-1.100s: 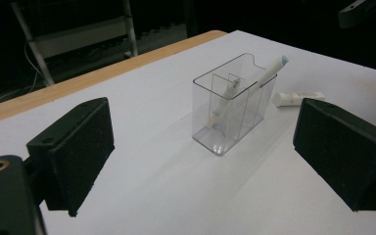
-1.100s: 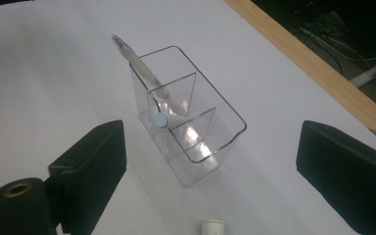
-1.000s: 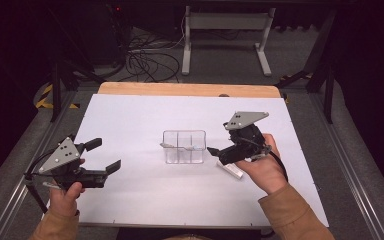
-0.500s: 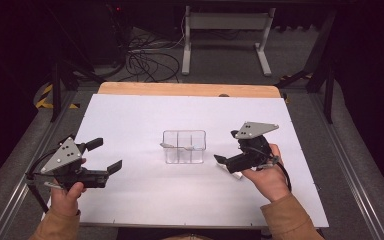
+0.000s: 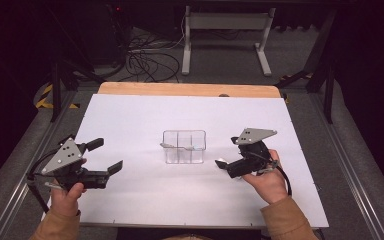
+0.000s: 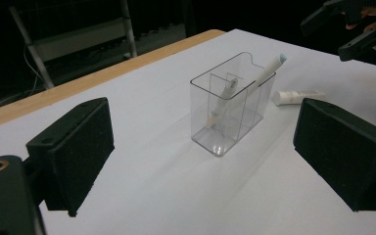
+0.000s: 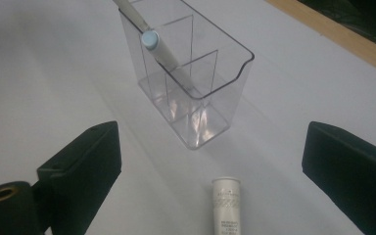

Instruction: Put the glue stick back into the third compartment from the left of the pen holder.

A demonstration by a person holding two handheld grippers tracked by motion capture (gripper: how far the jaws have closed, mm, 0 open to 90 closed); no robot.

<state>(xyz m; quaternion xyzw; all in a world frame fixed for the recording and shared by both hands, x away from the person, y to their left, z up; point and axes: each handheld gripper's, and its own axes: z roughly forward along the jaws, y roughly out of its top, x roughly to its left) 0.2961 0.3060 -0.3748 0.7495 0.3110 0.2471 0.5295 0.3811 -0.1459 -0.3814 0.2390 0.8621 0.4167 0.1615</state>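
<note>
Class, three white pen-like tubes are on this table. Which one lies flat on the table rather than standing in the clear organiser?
The short white tube beside the clear organiser, lying between the right hand-held gripper jaws. The other two lean inside compartments.

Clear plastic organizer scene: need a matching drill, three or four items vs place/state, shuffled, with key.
Items:
1. clear plastic three-compartment organizer
2. white pen with pale blue cap
3. short white tube
4. left gripper

Places/states:
A. lies flat on the white table, between the right gripper's open jaws
B. leans inside a compartment
C. open, holds nothing
D. stands upright mid-table

Pairs: 1-D, 2-B, 3-A, 4-C
</note>
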